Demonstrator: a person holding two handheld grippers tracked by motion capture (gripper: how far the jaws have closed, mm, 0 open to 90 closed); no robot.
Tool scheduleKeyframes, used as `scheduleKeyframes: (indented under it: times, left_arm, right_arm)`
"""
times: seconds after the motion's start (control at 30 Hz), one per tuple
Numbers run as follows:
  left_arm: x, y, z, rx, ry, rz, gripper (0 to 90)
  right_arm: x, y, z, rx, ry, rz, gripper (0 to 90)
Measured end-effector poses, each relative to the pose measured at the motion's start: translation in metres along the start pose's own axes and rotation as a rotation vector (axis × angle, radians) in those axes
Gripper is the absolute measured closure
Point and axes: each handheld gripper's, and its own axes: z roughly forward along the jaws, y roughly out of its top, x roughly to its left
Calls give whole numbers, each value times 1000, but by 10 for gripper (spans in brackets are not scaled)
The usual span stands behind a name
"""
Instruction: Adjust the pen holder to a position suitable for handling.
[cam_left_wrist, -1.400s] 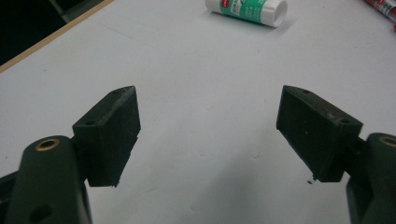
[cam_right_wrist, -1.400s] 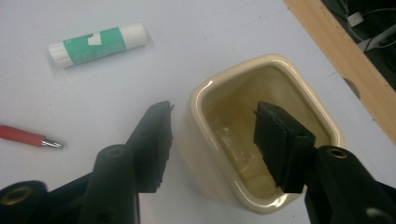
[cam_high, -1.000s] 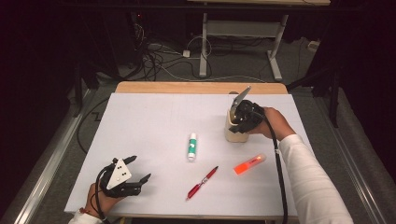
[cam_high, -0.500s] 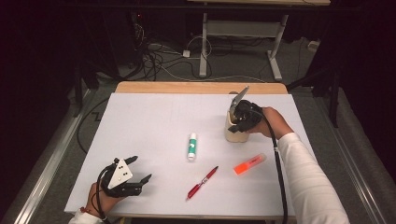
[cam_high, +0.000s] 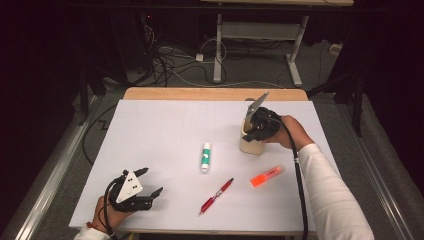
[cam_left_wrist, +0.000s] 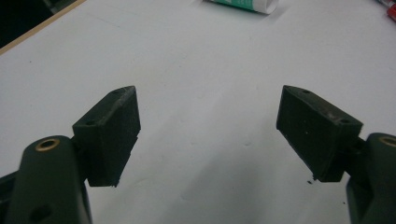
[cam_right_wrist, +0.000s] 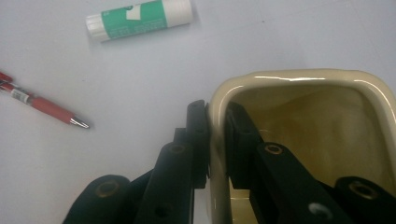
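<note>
The cream glossy ceramic cup with a squarish mouth (cam_right_wrist: 299, 140) is standing upright on the white table sheet (cam_high: 165, 130), far from the person. The right gripper (cam_right_wrist: 215, 140) is pinching its near wall, one jaw inside and one outside; the jaws have just been closing on it. Because the wall is smooth and the grip is narrow, the cup is risking to slip or tip when lifted. Near the cup, toward the person, an orange highlighter (cam_high: 266, 176), a red pen (cam_high: 216, 195) and a green-white glue stick (cam_high: 205, 156) are lying. Far from the cup, the left gripper (cam_high: 150, 181) is resting with jaws spread, holding nothing.

Dark room, white-topped table (cam_high: 165, 130), grey floor (cam_high: 200, 75) with cables (cam_high: 165, 65), desk frame (cam_high: 260, 35) behind
</note>
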Motion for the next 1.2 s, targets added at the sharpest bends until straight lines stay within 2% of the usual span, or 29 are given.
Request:
scheduleKeyframes:
  times: [0.13,0.43,0.47,0.57,0.6,0.63,0.7,0.8,0.93,1.1,1.2]
  left_arm:
    - [0,0,0,2,-2,3,208]
    - [0,0,2,4,-9,5,207]
    - [0,0,2,5,-9,5,207]
    - [0,0,2,9,-11,5,208]
    - [-1,0,3,7,-12,2,207]
    - [-1,0,3,8,-13,2,207]
    - [-1,0,4,10,-13,4,207]
    - [-1,0,3,14,-13,10,207]
    - [-2,0,2,16,-13,12,207]
    - [-2,0,2,16,-14,12,208]
    - [-3,0,3,12,-14,8,208]
  right_arm:
    - [3,3,1,-3,-5,-18,831]
    - [1,2,2,-57,40,-17,834]
    - [0,2,2,-65,46,-41,834]
    - [3,4,3,-69,63,-47,834]
    - [6,7,5,-87,91,-76,835]
    - [9,10,6,-82,94,-77,834]
    - [13,14,8,-89,104,-117,835]
    - [16,18,10,-96,118,-133,835]
    - [24,24,13,-95,153,-179,835]
    - [26,25,12,-95,143,-187,828]
    - [30,24,12,-105,112,-200,805]
